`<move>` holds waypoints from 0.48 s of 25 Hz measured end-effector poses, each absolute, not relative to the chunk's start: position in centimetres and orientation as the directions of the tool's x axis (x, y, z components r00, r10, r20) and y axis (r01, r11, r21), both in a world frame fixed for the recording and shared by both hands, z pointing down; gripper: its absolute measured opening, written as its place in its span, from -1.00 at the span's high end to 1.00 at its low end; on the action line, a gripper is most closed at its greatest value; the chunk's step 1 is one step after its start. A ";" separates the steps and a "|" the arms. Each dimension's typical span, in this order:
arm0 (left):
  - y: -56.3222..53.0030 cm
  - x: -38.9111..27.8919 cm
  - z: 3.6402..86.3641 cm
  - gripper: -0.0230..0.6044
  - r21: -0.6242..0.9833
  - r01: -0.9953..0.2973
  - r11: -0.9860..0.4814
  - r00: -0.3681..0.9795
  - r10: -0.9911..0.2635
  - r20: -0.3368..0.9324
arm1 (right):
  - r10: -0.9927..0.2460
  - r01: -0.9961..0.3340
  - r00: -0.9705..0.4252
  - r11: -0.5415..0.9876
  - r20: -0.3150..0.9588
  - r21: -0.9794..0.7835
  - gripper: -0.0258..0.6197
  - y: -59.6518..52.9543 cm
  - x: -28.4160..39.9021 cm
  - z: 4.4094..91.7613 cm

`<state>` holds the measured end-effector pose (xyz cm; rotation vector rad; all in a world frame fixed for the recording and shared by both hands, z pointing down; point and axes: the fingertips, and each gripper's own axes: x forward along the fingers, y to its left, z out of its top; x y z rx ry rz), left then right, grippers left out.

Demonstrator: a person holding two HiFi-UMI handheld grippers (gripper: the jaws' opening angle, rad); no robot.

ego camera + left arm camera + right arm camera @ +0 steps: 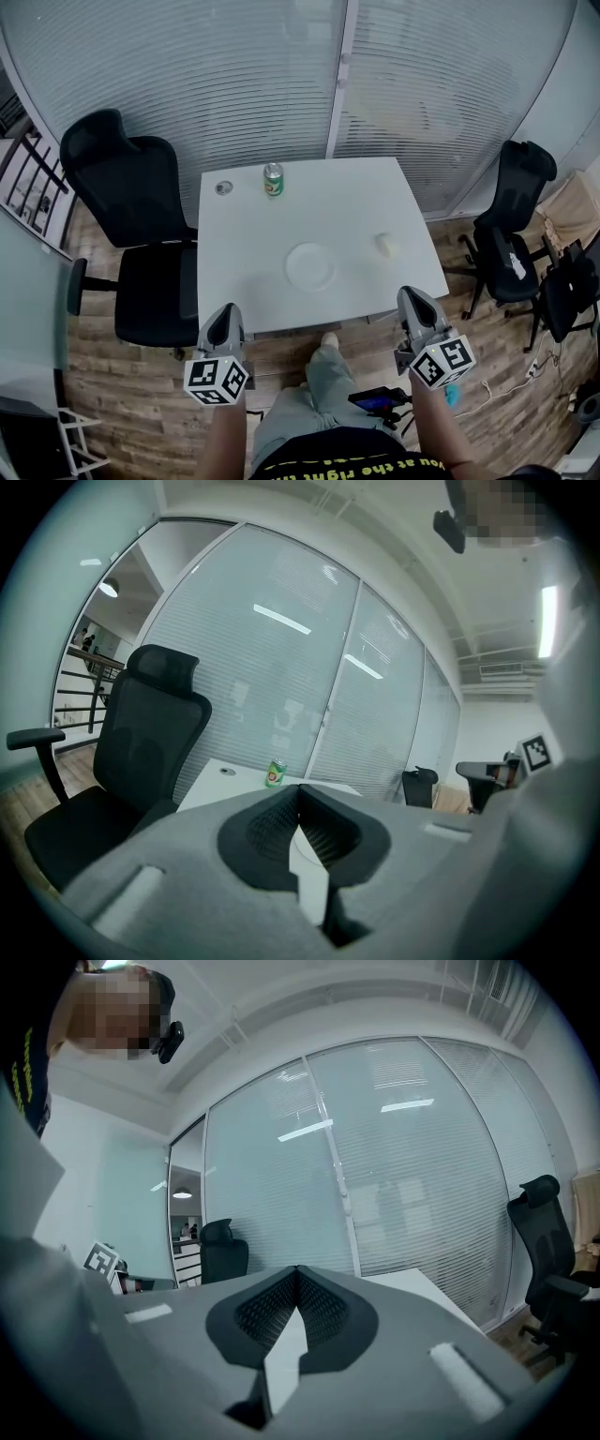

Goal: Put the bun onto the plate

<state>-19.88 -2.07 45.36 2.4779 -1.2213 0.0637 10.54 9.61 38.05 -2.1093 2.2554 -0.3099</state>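
Both tongs closed and empty, left gripper [225, 319] and right gripper [415, 302] held off the table's [234, 234] near edge, likely pre-reach, while the bun [385, 245] sits apart, right of the bare plate [310, 265].

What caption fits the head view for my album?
Both shut, the left gripper and right gripper hover before a white table: bun right of the plate, can beyond.

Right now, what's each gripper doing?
Left gripper: closed, holding nothing.
Right gripper: closed, holding nothing.
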 end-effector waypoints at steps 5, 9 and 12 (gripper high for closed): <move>-3.1 -19.9 45.1 0.93 0.308 -0.786 -0.536 0.605 -0.770 0.202 | -0.989 -0.984 -0.089 0.070 0.116 -0.162 0.90 7.7 11.3 38.2; -4.6 -19.8 45.1 0.93 0.302 -0.802 -0.515 0.582 -0.787 0.205 | -0.986 -0.982 -0.113 0.092 0.121 -0.166 0.90 5.8 12.1 38.8; -5.7 -19.3 44.9 0.93 0.298 -0.814 -0.499 0.565 -0.799 0.205 | -0.982 -0.979 -0.135 0.112 0.131 -0.171 0.90 4.2 12.8 39.1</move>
